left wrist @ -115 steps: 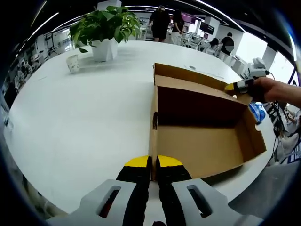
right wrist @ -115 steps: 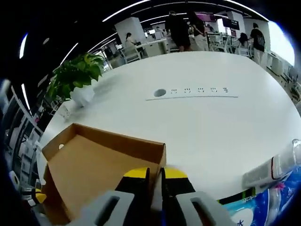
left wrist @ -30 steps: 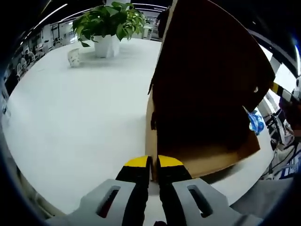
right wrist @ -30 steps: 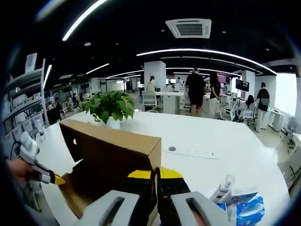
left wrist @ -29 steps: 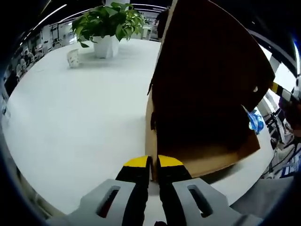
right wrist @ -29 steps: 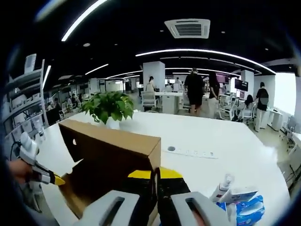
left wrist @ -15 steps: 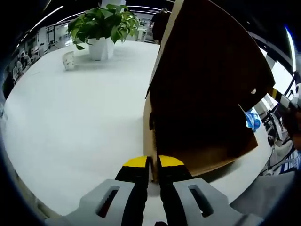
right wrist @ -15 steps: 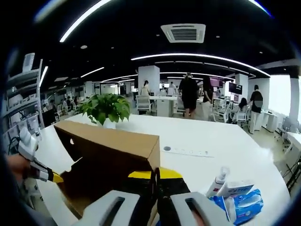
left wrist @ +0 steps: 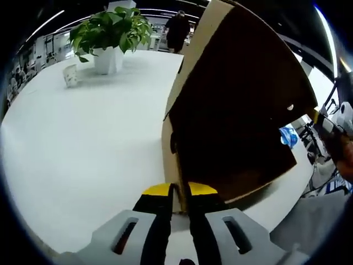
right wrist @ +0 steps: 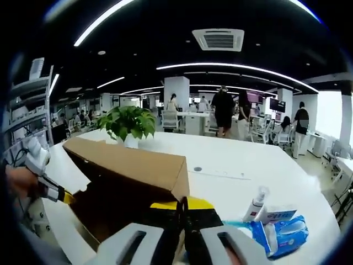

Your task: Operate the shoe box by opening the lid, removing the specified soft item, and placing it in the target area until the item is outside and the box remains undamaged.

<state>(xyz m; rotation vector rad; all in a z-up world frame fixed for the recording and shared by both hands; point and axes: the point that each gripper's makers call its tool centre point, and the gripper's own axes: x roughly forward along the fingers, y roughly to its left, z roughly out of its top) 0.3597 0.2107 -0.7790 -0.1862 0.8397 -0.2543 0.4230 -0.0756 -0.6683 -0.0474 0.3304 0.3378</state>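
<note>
Cardboard: brown shoe box (left wrist: 231,127) tipped up on the white tabletop (left wrist: 83,138), its dark hollow facing the left gripper view.
Long axis: runs from the left claw (left wrist: 178,192) across to the right claw (right wrist: 182,205), one short end wall at each.
Left claw: jaws pinched nearly closed on the near end wall's edge.
Right claw: jaws closed on the opposite wall's top edge; a hand (left wrist: 345,154) carries it.
Around: potted plant (left wrist: 107,33) and small white cup (left wrist: 70,75) well apart behind the box; blue wipes pack (right wrist: 276,234) and white bottle (right wrist: 255,205) near the right claw.
Background: people standing beyond the tabletop.
</note>
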